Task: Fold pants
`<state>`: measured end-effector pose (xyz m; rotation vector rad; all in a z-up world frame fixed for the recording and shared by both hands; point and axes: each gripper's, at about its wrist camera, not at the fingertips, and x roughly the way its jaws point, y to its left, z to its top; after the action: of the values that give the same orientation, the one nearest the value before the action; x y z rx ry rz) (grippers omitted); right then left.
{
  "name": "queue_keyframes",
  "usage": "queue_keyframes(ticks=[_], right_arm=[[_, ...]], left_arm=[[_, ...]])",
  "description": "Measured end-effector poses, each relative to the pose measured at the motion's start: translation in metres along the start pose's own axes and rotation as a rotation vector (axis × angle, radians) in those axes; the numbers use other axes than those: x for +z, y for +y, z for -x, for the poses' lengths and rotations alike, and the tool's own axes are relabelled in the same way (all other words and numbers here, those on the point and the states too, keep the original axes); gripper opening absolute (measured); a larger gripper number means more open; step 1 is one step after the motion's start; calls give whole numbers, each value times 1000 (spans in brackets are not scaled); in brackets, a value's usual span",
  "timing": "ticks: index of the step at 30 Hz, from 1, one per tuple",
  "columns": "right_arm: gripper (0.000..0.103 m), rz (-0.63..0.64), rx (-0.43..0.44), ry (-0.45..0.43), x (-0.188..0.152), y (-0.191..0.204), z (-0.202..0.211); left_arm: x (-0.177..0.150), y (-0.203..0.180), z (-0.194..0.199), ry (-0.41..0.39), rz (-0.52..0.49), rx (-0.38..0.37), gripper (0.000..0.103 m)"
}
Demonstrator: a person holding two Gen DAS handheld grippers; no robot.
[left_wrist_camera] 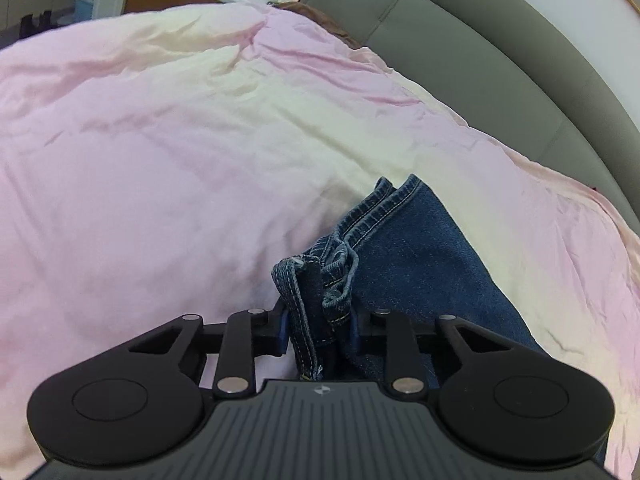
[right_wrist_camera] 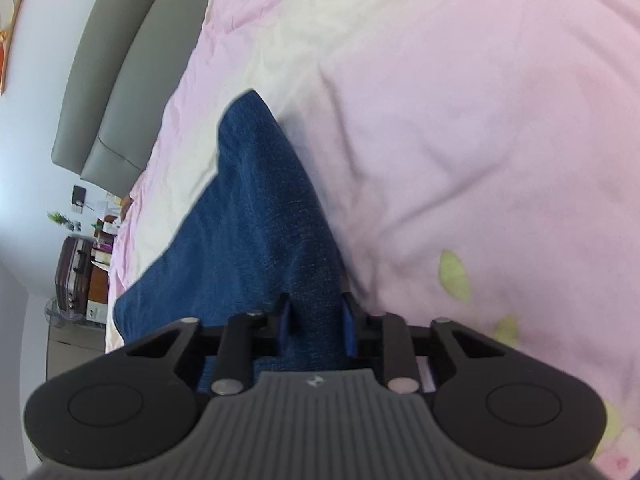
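Blue denim pants (left_wrist_camera: 416,248) lie across a bed covered by a pink and cream duvet (left_wrist_camera: 160,152). The left tongs (left_wrist_camera: 320,330) are closed on bunched hem and seam edges of the pants, the stitched cuffs sticking up past the fingertips. The right tongs (right_wrist_camera: 318,320) are clamped on a fold of the same denim, the cloth stretching away from them over the duvet. A grey padded headboard (left_wrist_camera: 460,52) borders the bed.

pants (left_wrist_camera: 416,248): dark blue denim, pale yellow stitching
bed cover (left_wrist_camera: 160,140): pink and cream, yellow-green leaf print
headboard (left_wrist_camera: 460,52): grey
tongs (left_wrist_camera: 320,330): black, blue pads
suitcase (right_wrist_camera: 74,272): dark maroon
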<state>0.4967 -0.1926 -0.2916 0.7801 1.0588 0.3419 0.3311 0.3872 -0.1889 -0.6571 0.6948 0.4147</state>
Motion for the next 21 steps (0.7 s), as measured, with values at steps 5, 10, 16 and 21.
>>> queue_keyframes(ticks=[5, 10, 16, 21], right_arm=[[11, 57, 55, -56, 15, 55, 48], [10, 160, 23, -93, 35, 84, 111], [11, 145, -118, -73, 29, 33, 191], [10, 97, -219, -25, -9, -40, 204]], left_arm=[[2, -32, 34, -8, -77, 17, 27], [-31, -55, 79, 42, -125, -32, 26], [-112, -65, 120, 155, -173, -99, 26], [-153, -50, 103, 196, -204, -37, 27]])
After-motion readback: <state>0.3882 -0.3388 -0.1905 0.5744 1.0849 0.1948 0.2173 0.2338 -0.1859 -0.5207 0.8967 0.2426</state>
